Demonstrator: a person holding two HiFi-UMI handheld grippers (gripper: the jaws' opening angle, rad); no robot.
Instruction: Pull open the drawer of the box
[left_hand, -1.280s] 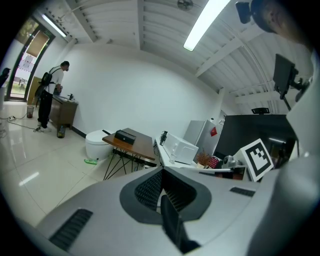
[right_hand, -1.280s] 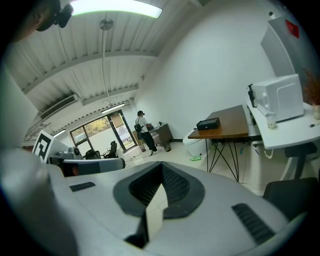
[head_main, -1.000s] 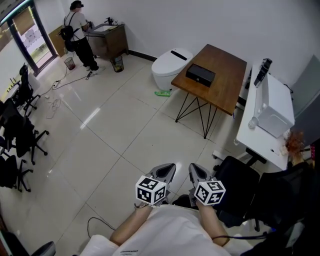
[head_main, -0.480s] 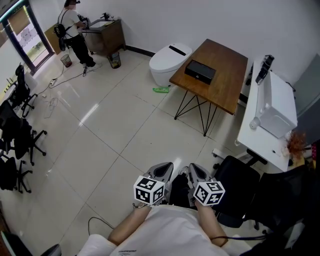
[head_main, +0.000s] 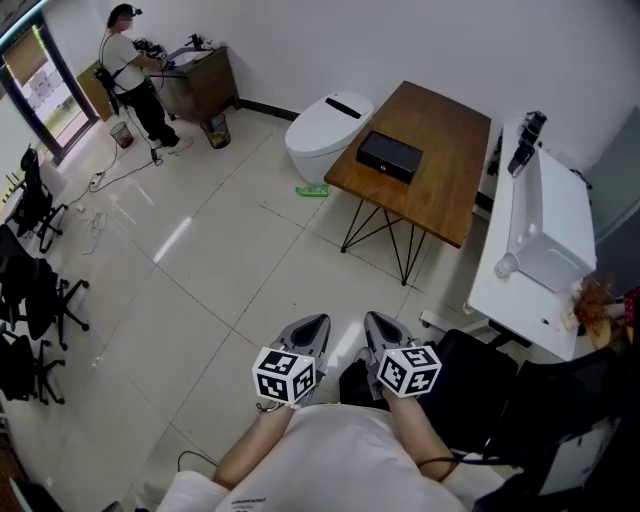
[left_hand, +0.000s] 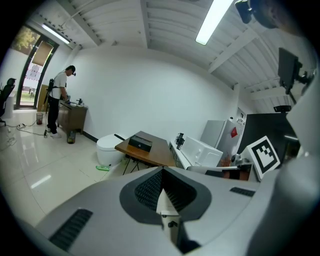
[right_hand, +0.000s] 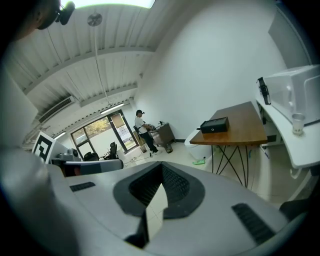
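A person in a white shirt holds two grippers out ahead of the body, bare forearms side by side and low over the tiled floor. The left gripper (head_main: 311, 323) and right gripper (head_main: 376, 321) point forward and slightly downward, nearly parallel and close together. Each carries a cube with square black-and-white markers near the wrist.

In the left gripper view, the left gripper's (left_hand: 161, 170) jaws are pressed together with nothing between them. In the right gripper view, the right gripper's (right_hand: 161, 167) jaws likewise meet at the tips and pinch nothing.

The box (head_main: 389, 156), black and low, sits on a wooden tabletop (head_main: 446, 180) with thin black legs, across the floor and well apart from both grippers. Both gripper views show the box (left_hand: 139, 143) (right_hand: 215, 125) ahead in the distance, with a small round fitting on its front face.

A white toilet (head_main: 325, 125) stands just beside the tabletop. A long white desk (head_main: 520, 270) runs along the right. At the far left, another person (head_main: 130, 85) stands at a dark cabinet (head_main: 195, 82).
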